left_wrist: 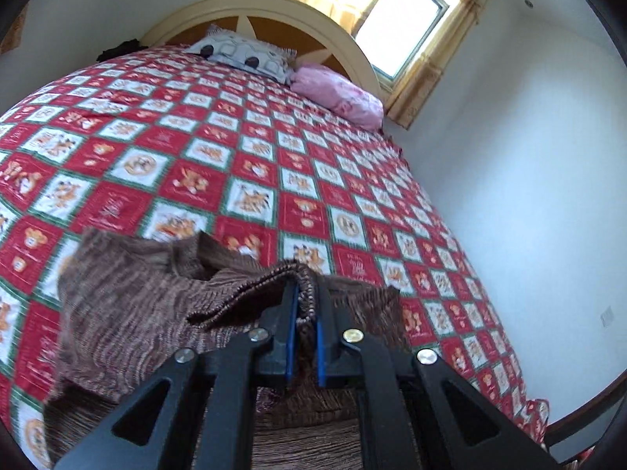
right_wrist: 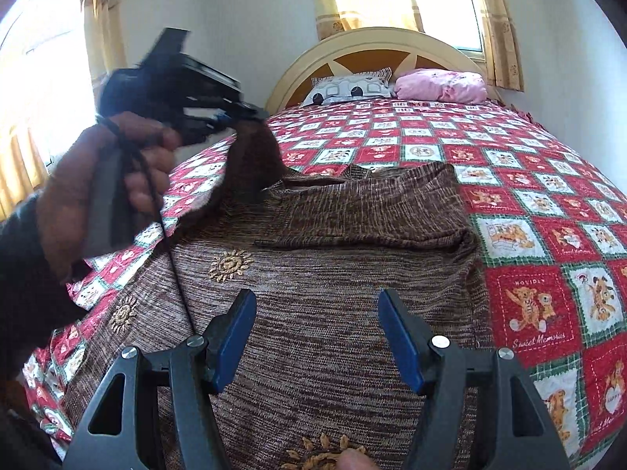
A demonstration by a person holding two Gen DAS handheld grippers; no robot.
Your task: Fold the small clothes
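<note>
A brown knit garment (right_wrist: 333, 274) with embroidered gold suns lies spread on the bed. My left gripper (left_wrist: 305, 293) is shut on the garment's ribbed edge (left_wrist: 305, 286) and lifts it off the bedspread. In the right wrist view the left gripper (right_wrist: 235, 117) appears at upper left, held in a hand, with a dark fold of the garment hanging from it. My right gripper (right_wrist: 317, 337) is open and empty, its blue pads (right_wrist: 235, 337) spread just above the garment's lower body.
The bed has a red and white checked teddy-bear bedspread (right_wrist: 540, 243). A patterned pillow (right_wrist: 352, 86) and a pink pillow (right_wrist: 443, 84) lie by the cream headboard (right_wrist: 376, 39). White walls and curtained windows (left_wrist: 403, 19) surround the bed.
</note>
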